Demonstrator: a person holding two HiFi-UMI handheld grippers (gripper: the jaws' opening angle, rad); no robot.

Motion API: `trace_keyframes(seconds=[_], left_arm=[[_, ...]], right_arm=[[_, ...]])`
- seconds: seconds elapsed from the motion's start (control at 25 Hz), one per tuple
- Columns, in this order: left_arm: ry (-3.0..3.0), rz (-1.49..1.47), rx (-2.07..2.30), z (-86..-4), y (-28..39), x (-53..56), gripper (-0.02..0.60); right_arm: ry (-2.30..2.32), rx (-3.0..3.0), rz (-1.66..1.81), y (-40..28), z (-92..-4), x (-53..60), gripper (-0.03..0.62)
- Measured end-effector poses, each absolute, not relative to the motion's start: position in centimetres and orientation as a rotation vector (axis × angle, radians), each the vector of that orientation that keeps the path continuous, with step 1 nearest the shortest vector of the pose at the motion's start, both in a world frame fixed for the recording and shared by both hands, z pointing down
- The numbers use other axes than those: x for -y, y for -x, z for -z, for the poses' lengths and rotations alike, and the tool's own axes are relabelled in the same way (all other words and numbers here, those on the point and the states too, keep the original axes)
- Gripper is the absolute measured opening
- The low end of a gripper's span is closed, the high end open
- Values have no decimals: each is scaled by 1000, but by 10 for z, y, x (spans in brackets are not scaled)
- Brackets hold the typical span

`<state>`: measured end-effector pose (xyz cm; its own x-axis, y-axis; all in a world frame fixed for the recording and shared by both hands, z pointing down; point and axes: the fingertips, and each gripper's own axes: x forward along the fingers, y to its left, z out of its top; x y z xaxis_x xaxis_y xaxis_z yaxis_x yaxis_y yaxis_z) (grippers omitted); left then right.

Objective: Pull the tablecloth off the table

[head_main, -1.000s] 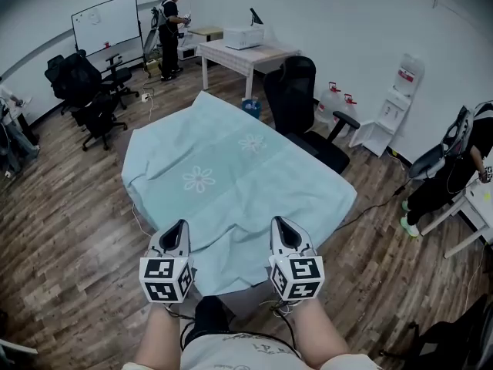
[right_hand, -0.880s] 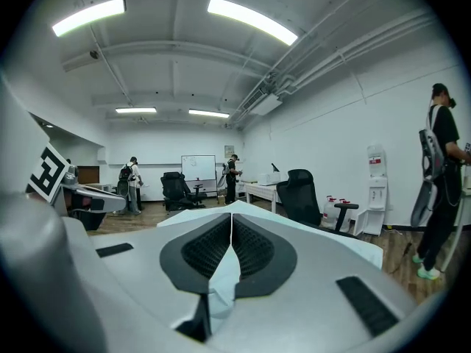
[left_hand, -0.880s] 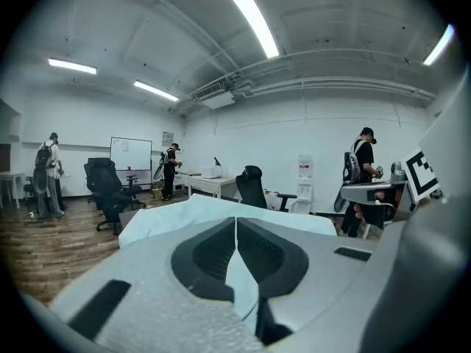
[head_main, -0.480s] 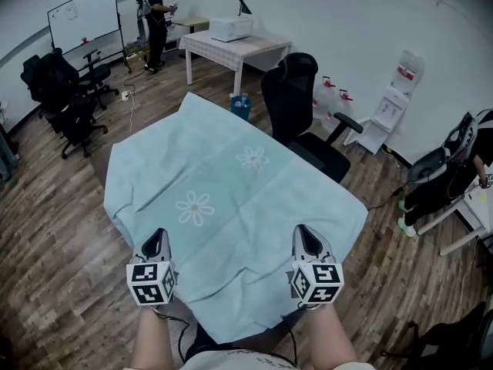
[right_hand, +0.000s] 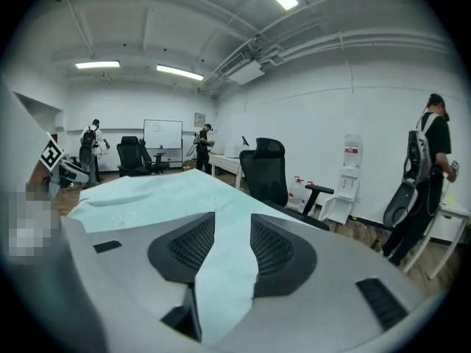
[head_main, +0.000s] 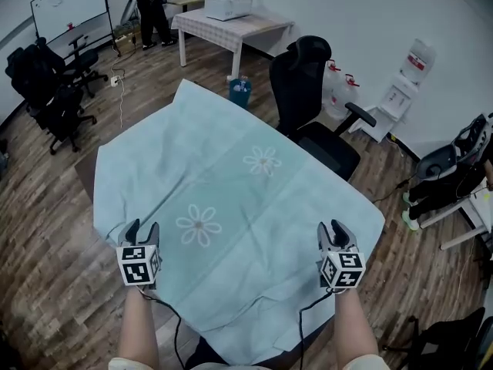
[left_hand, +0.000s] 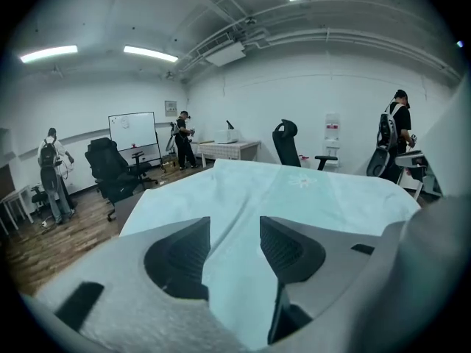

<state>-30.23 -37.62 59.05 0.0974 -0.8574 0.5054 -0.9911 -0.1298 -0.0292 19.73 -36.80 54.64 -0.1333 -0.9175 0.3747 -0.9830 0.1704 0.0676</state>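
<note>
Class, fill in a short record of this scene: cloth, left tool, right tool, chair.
cloth: pale blue tablecloth, flower prints, spread over the table
left tool: jaws apart, just opened, cloth under the gap, not gripped
right tool: jaws apart, just opened, cloth under the gap, not gripped
chair: black office chair beside the table's right edge

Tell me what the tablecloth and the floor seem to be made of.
Tablecloth: thin fabric, matte pale teal with printed white flowers; it creases and drapes over the edges.
Floor: wood or wood-look laminate, slightly glossy; plank seams and grain show.
</note>
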Motion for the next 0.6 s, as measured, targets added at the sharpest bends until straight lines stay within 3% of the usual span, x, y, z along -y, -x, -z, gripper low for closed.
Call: trace_keyframes(seconds=[0.28,0.6], left_arm=[[-2032,-759,1735,-660,330,444,230],[-2059,-904,1621,-714,314,491,255]], right_arm=[[-1820,1913,-506,-248,-636,413,183],[-1801,1783,-685,-276,-709,432,224]])
